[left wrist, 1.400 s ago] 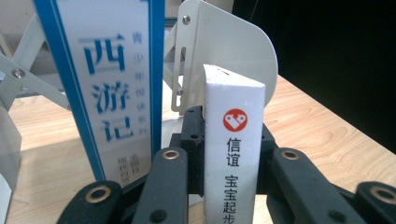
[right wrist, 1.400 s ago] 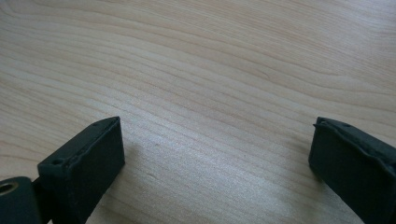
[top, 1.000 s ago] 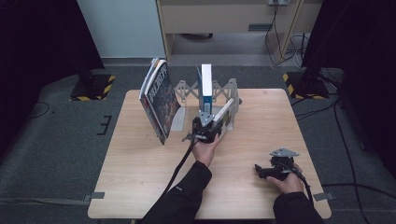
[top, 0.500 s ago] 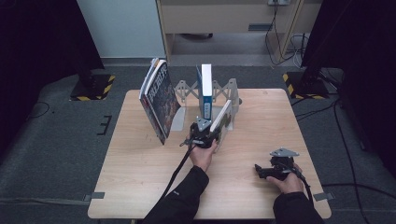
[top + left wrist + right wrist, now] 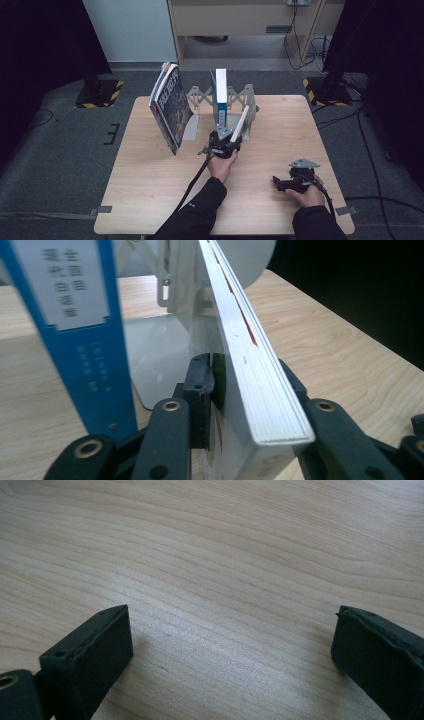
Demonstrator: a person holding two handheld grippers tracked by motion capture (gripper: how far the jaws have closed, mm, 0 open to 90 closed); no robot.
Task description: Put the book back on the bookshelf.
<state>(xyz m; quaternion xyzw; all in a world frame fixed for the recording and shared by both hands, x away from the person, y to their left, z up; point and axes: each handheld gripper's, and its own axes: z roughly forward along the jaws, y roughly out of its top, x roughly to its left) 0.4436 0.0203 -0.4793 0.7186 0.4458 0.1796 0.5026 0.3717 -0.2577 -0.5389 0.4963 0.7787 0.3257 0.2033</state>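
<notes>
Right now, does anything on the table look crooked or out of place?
Yes. The white book in the left claw leans against the rack, while the blue book stands upright. The magazine at the left tilts too.

The near half of the table [image 5: 150, 200] lies bare, easy passage. Farther back, the tilted magazine [image 5: 170, 107], the upright blue book [image 5: 220, 97] and the leaning white book [image 5: 239, 125] crowd the metal rack [image 5: 197, 95], gaps narrow between them.

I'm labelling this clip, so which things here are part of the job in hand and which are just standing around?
In the job:
- left hand-held gripper, jaws just opening, white book between them
- white book, leaning in the rack
- metal book rack

Standing about:
- blue book, upright in the rack
- dark-covered book, leaning at the rack's end
- right hand-held gripper, open over the table
</notes>
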